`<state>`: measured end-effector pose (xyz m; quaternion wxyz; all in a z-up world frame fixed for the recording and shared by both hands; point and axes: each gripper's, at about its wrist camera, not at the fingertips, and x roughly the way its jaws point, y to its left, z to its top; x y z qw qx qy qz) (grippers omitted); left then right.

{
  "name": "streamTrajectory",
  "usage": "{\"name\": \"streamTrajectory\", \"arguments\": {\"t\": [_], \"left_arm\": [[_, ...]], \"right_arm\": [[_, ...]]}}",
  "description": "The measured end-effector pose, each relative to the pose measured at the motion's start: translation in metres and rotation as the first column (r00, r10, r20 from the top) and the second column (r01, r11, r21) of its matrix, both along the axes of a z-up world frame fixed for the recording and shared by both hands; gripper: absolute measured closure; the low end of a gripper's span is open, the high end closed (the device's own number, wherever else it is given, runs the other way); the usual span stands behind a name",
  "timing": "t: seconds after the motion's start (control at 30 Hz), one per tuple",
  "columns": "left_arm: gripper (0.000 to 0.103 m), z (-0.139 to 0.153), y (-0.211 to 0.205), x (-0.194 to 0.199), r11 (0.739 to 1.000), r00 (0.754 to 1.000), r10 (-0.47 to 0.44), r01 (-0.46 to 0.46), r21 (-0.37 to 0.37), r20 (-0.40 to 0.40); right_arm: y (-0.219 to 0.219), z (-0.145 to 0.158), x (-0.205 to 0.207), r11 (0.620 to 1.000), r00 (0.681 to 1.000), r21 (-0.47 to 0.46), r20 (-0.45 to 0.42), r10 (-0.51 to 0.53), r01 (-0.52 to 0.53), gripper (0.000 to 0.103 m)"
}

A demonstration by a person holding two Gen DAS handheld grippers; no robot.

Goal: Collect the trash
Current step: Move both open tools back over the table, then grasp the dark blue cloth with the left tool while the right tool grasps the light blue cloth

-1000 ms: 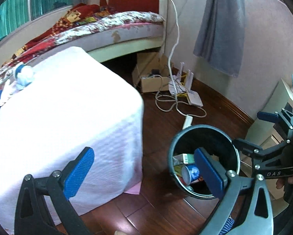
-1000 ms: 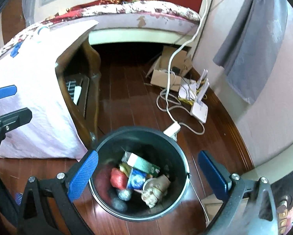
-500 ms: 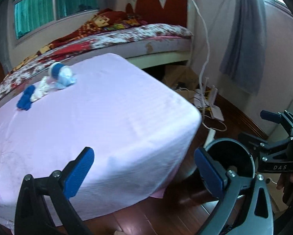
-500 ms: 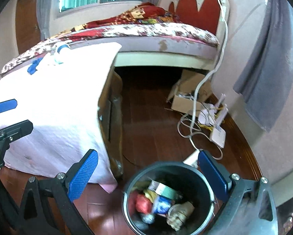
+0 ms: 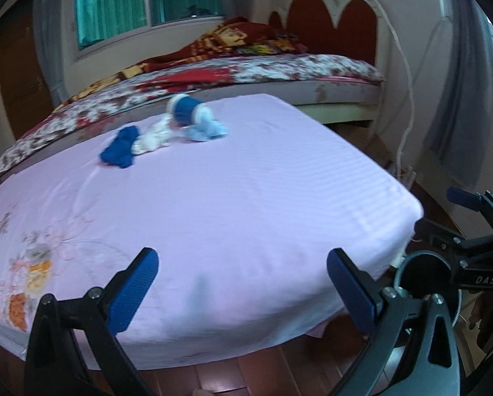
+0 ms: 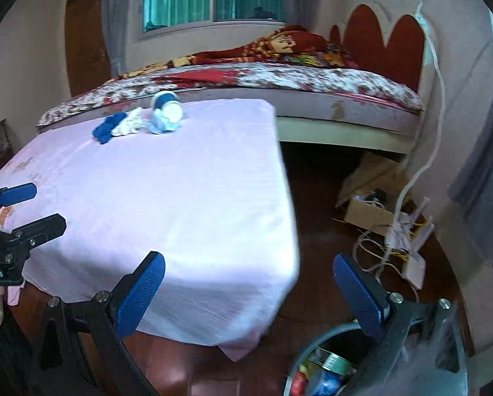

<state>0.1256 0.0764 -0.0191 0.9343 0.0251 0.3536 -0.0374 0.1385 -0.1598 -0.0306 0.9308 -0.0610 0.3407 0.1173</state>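
A table under a pink cloth (image 5: 246, 204) fills the left wrist view. At its far side lie a dark blue crumpled piece (image 5: 119, 148), a white crumpled paper (image 5: 152, 138), a blue and white cup (image 5: 185, 110) on its side and a light blue wad (image 5: 206, 130). My left gripper (image 5: 243, 283) hangs open over the table's near edge, holding nothing. My right gripper (image 6: 249, 290) is open too, beside the table's right corner (image 6: 272, 264). Just below it stands the black trash bin (image 6: 300, 359) with several pieces of rubbish inside. The same cup (image 6: 167, 105) shows far off in the right wrist view.
A bed (image 6: 312, 82) with a patterned cover runs behind the table. On the wooden floor at right sit a cardboard box (image 6: 368, 211), white cables and a router (image 6: 411, 257). A grey curtain (image 5: 457, 99) hangs by the wall. The bin (image 5: 424, 274) stands off the table's right corner.
Both views have swung up from the bin toward the tabletop. The bin has slid to the lower right edge, and the trash at the table's far side now sits nearer the centre.
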Motion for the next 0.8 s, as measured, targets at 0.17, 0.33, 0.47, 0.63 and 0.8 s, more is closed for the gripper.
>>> {"name": "streamTrajectory", "arguments": {"t": [0.17, 0.33, 0.47, 0.63, 0.8], "left_arm": [[0.001, -0.001, 0.038, 0.01, 0.999, 0.999, 0.048, -0.048, 0.004, -0.007], [0.001, 0.003, 0.084, 0.032, 0.994, 0.994, 0.109, -0.109, -0.028, -0.007], [0.002, 0.002, 0.115, 0.063, 0.99, 0.991, 0.134, -0.135, -0.046, -0.024], [0.008, -0.01, 0.147, 0.103, 0.985, 0.986, 0.163, -0.165, -0.05, -0.036], [0.011, -0.017, 0.172, 0.141, 0.982, 0.984, 0.177, -0.179, -0.062, -0.036]], "right_arm": [[0.034, 0.006, 0.009, 0.998, 0.998, 0.009, 0.018, 0.067, -0.068, 0.0], [0.067, 0.019, 0.03, 0.992, 0.992, 0.018, 0.02, 0.126, -0.126, 0.0], [0.102, 0.024, 0.065, 0.987, 0.987, 0.0, 0.008, 0.162, -0.162, 0.0], [0.154, 0.025, 0.13, 0.975, 0.976, -0.028, 0.0, 0.219, -0.219, 0.0], [0.191, 0.015, 0.192, 0.969, 0.969, -0.042, -0.038, 0.243, -0.245, 0.007]]}}
